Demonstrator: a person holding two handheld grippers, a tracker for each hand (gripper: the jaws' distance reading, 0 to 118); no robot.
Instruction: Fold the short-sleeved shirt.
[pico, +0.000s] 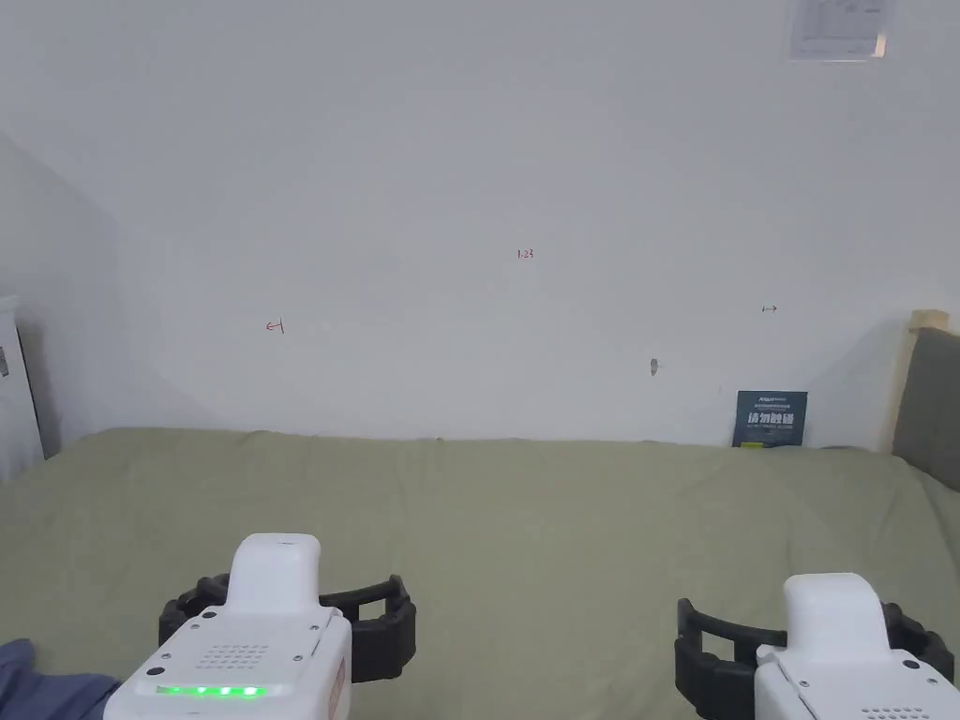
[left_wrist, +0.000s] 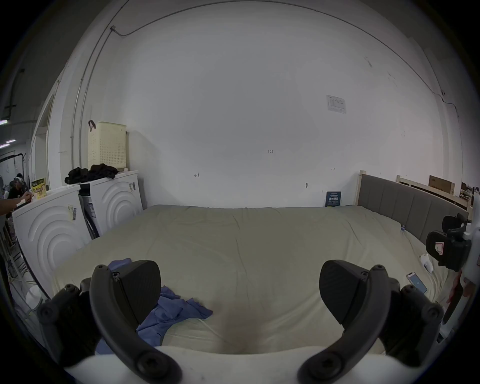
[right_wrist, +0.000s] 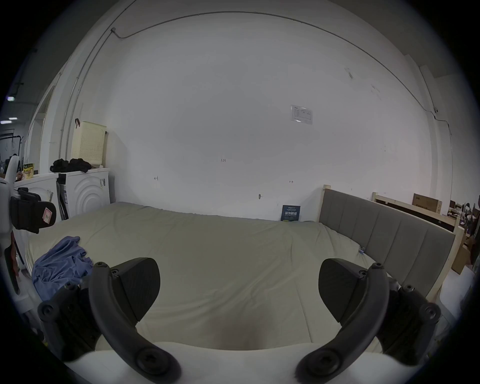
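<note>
A crumpled blue short-sleeved shirt (left_wrist: 171, 309) lies in a heap at the near left corner of the bed, also seen as the blue heap (right_wrist: 61, 262) in the right gripper view and as a blue scrap (pico: 42, 684) at the head view's bottom left. My left gripper (left_wrist: 240, 288) hovers open over the sheet, its left jaw just above the shirt's edge, nothing between the jaws. My right gripper (right_wrist: 239, 285) is open over bare sheet farther right, well apart from the shirt. Both gripper bodies show low in the head view, left gripper (pico: 281, 609) and right gripper (pico: 816, 647).
The bed's pale green sheet (pico: 562, 525) stretches to a white wall. A grey headboard (right_wrist: 384, 246) bounds the right side. White washing machines (left_wrist: 52, 228) stand left of the bed. A phone (left_wrist: 416, 282) and a small white object (left_wrist: 427, 262) lie near the bed's right edge.
</note>
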